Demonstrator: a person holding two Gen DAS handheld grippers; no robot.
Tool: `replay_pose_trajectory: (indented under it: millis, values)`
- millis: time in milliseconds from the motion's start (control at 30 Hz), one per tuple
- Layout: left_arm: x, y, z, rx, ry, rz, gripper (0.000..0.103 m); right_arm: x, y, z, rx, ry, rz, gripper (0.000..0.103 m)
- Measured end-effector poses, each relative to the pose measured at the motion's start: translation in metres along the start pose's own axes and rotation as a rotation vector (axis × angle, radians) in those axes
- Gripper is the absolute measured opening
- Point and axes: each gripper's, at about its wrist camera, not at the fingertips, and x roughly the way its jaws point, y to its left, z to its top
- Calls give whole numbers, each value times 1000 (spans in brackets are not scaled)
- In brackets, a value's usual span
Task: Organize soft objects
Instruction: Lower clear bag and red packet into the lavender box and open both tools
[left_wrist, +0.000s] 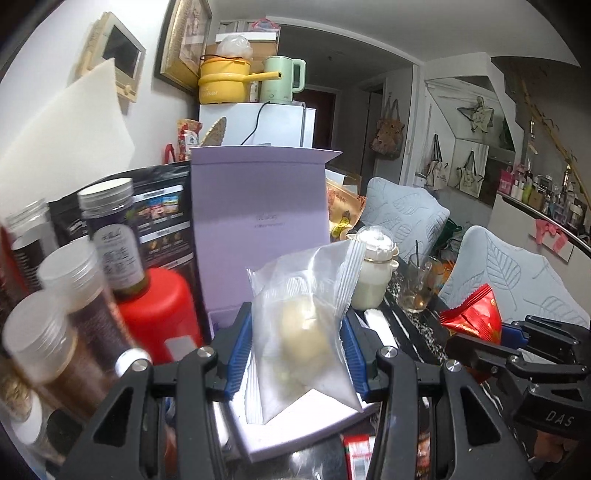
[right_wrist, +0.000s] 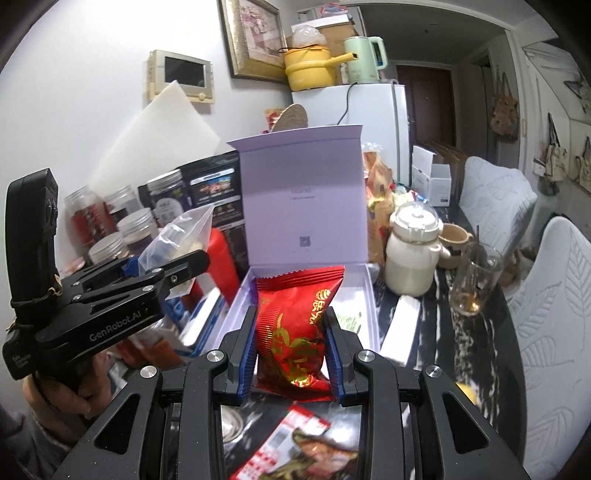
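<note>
The lavender box (right_wrist: 364, 291) is sitting open on the dark tabletop (right_wrist: 443, 325) in the centre of the right wrist view, its lid (right_wrist: 301, 192) standing upright behind the tray; jars, a red container (left_wrist: 159, 314) and a black pouch are crowding the left of the frame, and a cream lidded jar (right_wrist: 412, 254) and a glass (right_wrist: 474, 284) are standing to the right. The right hand-held gripper (right_wrist: 291, 354) is clamping a red foil snack packet (right_wrist: 295, 328) across its middle, low centre of the frame, with the packet's crimped top edge overlapping the box's near wall; whether it is above the tray or just short of it cannot be told. The left hand-held gripper (left_wrist: 295, 354) is squeezing a clear plastic pouch (left_wrist: 306, 325) holding a pale round bun-like item, low centre of the left wrist view, in front of the box lid. Judgement: both packets are looking light, soft and air-cushioned, so they are likely to deform under the pads and may slip if the film is slick; the foil is crinkling at the pinch. The bun is probably crushable, so holding the pouch by the film beside the bun or at the sealed edge seems safer. The red packet is best taken across its flat midsection, as now, clear of the crimped seams.
</note>
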Motion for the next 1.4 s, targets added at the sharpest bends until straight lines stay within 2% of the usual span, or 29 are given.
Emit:
replay_pose_trajectory:
  millis: [367,700,833,967,1267,1400]
  values:
    - [55,5,27,-36,4,6,45,38,-35,29,5,-2,-11,32]
    - [101,16,26,-36,66,42,45,92,-59,46,41,17,-3,32]
    - [117,16,26,-7,82,67,45,112,-64,52,35,22,4,32]
    - [137,12,24,44,122,86,45,133,-67,54,24,53,11,32]
    - [172,15,9,46,216,84,45,172,-78,38,26,159,-12,32]
    - [187,13,-2,29,285,52,45,183,-85,32,55,191,3,32]
